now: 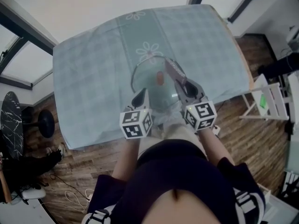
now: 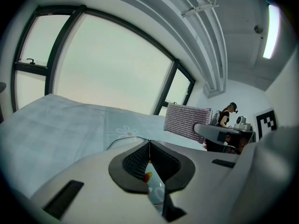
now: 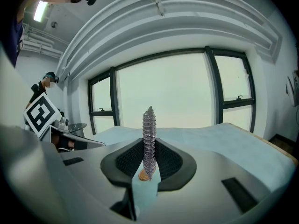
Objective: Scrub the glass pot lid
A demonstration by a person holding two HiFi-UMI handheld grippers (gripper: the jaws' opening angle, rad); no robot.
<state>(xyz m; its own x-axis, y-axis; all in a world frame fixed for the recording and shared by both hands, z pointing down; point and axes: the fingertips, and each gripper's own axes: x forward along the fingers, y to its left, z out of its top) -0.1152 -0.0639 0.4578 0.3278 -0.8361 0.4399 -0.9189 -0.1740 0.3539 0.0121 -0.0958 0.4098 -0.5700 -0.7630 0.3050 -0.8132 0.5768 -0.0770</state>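
Head view: table w/ checked cloth is seen. Glass pot lid lies flat nr the middle of the near edge, orange knob up.

Step judged: pad to be brought onto the glass. For a good scrub, the scrub pad should be laid face-down, not edge-on, & worked from the knob out to the rim. The lid should be steadied at its near-left rim so it isn't pushed across the cloth.

Left gripper is held over that near-left rim, tipped slightly down, jaws together, nothing seen clamped. Right gripper is held over the lid's right side, pointed away & slightly down, jaws clamped on the pad. Pad-to-glass contact can't be told.
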